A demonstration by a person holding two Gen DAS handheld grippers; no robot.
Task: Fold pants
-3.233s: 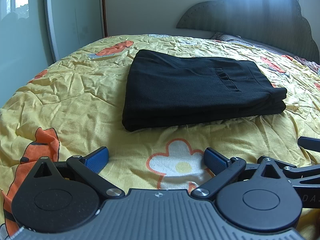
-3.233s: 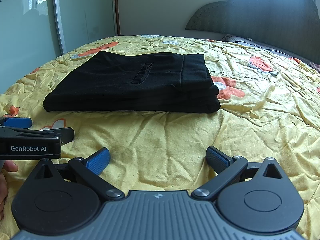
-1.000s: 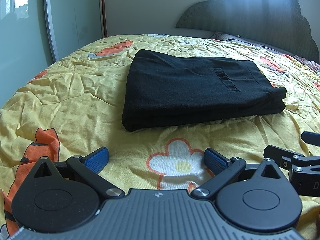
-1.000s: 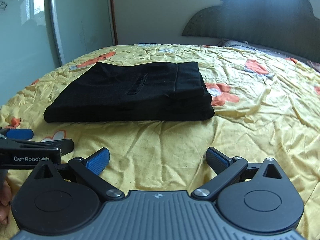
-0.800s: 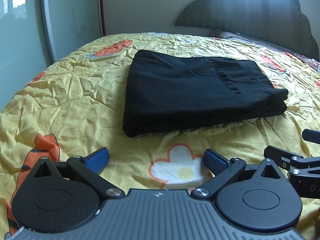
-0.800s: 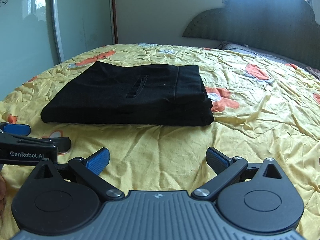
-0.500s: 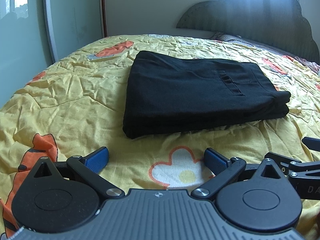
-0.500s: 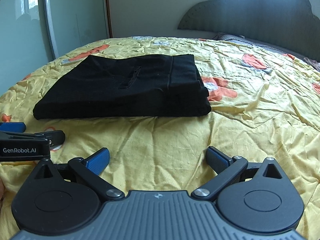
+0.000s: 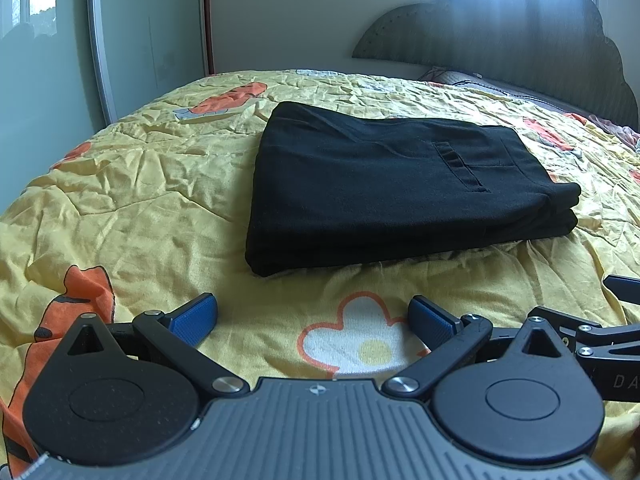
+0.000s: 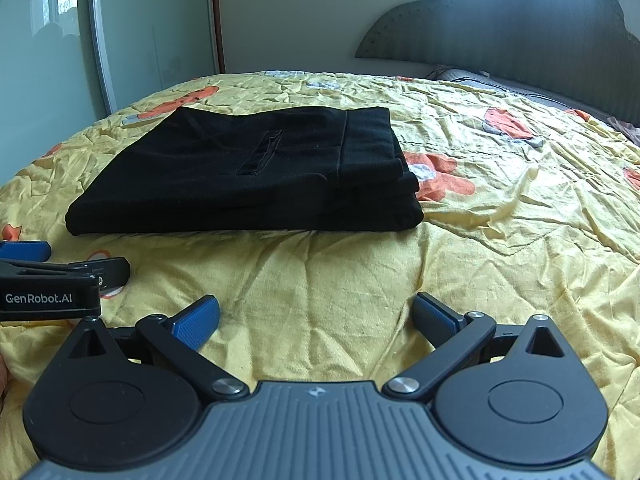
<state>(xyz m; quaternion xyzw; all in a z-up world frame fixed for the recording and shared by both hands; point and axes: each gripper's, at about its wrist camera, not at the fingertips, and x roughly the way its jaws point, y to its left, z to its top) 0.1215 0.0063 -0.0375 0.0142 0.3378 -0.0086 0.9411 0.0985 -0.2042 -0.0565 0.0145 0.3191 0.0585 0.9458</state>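
**Pants folded, both grippers standing off empty**

Nearest the cameras, both tools sit low over the bedspread (image 9: 132,208) with nothing between their fingers. The left gripper (image 9: 312,316) has its jaws spread wide, the blue pads well apart and framing only a white flower printed on the yellow cloth. The right gripper (image 10: 316,316) is likewise released, its jaws wide and holding nothing; only bare wrinkled quilt lies between its pads. Each tool shows at the edge of the other's view, so the two are side by side, near the front edge of the bed. Neither touches the garment.

Just beyond them, around the middle of the bed, lie the pants (image 10: 248,172): a compact black rectangle of several stacked layers, edges fairly well lined up, with a pocket opening and the waistband showing on top. The stack lies flat on the bedspread, apart from both grippers.

Judged from this, the folding looks finished or all but finished. No leg trails loose and no corner sticks out that would plainly call for another pass. What may be left, at most, is a light squaring of the right-hand end, where the layers step slightly.

Farther back stand the dark scalloped headboard (image 10: 520,24) and, to the left, a sliding glass door (image 10: 156,28).
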